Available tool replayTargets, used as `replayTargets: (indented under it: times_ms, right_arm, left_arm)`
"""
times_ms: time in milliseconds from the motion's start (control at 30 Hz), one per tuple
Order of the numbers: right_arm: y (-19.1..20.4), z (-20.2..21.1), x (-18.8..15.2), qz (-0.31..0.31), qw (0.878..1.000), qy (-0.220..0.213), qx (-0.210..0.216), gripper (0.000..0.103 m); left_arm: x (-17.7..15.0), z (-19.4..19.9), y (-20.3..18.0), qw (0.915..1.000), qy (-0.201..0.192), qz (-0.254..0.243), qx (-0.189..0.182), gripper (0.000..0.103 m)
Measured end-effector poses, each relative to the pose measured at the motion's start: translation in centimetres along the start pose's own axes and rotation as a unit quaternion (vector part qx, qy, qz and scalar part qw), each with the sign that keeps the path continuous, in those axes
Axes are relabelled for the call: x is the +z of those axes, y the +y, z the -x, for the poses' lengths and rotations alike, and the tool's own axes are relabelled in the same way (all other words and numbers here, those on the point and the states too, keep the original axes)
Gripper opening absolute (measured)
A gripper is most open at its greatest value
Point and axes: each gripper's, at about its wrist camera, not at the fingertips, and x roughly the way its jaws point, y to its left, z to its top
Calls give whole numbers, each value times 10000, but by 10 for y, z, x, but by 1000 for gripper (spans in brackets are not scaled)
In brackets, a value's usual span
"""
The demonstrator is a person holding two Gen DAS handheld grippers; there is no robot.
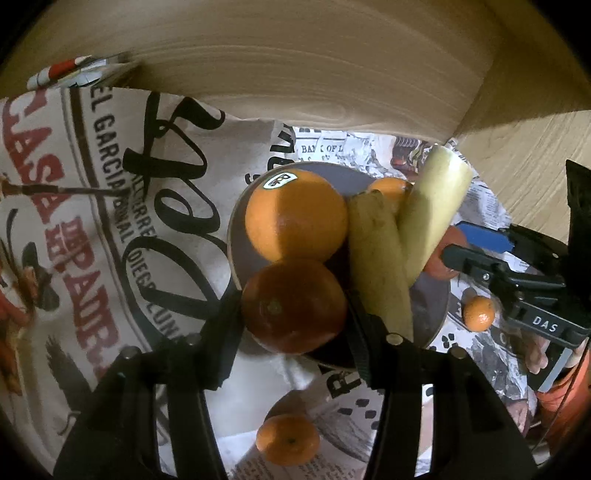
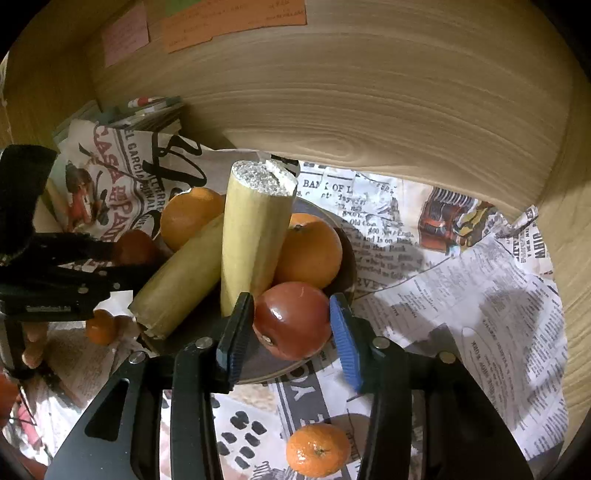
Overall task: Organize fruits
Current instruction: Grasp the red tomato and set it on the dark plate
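A grey plate (image 2: 347,254) on newsprint holds two pale cut stalks (image 2: 255,236), oranges (image 1: 295,218) and a glossy red tomato (image 2: 293,319).

The right gripper (image 2: 291,332) brackets the tomato at six o'clock; contact seemingly loose.

The left gripper (image 1: 295,314) straddles a dark orange (image 1: 293,306), apparently gripping it.

The grey plate (image 2: 347,236) holds oranges (image 2: 308,251), a tomato (image 2: 291,319) and two pale-yellow stalk pieces (image 2: 255,236). Two mandarins (image 2: 317,448) lie on newspaper beside it.

Printed newspaper sheets (image 2: 461,280) cover the wooden surface (image 1: 524,155). Orange and pink paper notes (image 2: 236,22) adhere to the wooden back panel (image 2: 369,92).
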Motion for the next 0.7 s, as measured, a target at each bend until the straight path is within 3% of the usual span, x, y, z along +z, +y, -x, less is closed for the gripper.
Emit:
replayTargets:
  times_ms: [133, 233, 467, 700]
  right_arm:
    - [1, 7, 2, -29, 10000, -69, 28, 48]
    - [4, 19, 3, -23, 9998, -196, 29, 49]
    - [7, 52, -4, -71, 9987, -513, -39, 52]
    - [4, 67, -28, -228, 9984, -506, -130, 53]
  left_arm:
    - [-1, 9, -5, 9998, -94, -121, 98, 56]
    - [-2, 23, -7, 9992, -326, -170, 157, 72]
    - [-12, 63, -8, 9968, -697, -205, 320, 73]
    - [-37, 79, -4, 9962, -667, -268, 498, 73]
